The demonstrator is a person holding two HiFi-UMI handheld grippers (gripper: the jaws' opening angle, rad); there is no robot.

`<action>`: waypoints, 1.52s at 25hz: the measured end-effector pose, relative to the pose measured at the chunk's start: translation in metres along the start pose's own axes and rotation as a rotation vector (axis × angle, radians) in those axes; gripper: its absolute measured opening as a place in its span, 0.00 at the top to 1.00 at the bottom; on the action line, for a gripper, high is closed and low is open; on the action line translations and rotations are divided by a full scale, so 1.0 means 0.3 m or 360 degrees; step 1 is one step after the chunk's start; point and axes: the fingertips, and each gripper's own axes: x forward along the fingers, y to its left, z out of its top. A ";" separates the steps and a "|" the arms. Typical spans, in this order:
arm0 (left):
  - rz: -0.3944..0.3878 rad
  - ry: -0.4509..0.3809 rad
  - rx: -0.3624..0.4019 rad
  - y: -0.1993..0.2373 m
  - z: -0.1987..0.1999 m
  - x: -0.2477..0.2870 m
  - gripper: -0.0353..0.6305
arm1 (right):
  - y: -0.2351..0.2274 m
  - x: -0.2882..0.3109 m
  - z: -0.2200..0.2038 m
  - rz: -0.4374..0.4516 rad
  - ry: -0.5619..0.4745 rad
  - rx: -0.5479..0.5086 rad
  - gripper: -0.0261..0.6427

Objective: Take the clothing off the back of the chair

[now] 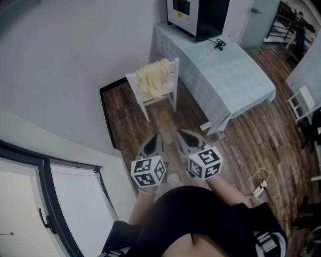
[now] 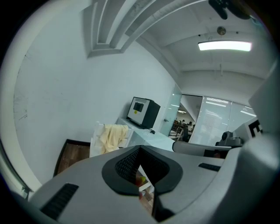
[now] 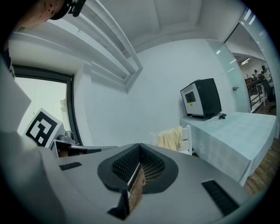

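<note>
Well back from the chair (image 1: 176, 70), left tongs (image 1: 154, 138) and right tongs (image 1: 181, 134) pressed together on nothing, yellow clothing (image 1: 154, 78) still draped over its back beside the tabletop (image 1: 225, 75), nothing done yet, approach, grab and lift-off all left.

No words or numbers can be read anywhere. The cubes on the left gripper (image 1: 154, 136) and the right gripper (image 1: 181, 133) carry only black-and-white square patterns. A yellow label on the machine (image 1: 198, 15), at the far end of the table (image 1: 225, 75), is too small to read.
</note>
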 end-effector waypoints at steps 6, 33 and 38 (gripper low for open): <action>-0.0057 -0.0002 0.0014 0.074 0.050 0.061 0.94 | 0.009 0.105 0.019 -0.0024 -0.0014 0.0007 0.94; -0.0040 0.0011 0.0004 0.261 0.137 0.268 0.94 | -0.076 0.375 0.070 -0.0046 -0.0010 0.0004 0.94; -0.0010 0.0005 -0.0011 0.294 0.167 0.348 0.94 | -0.128 0.451 0.103 -0.0016 -0.0003 -0.0017 0.94</action>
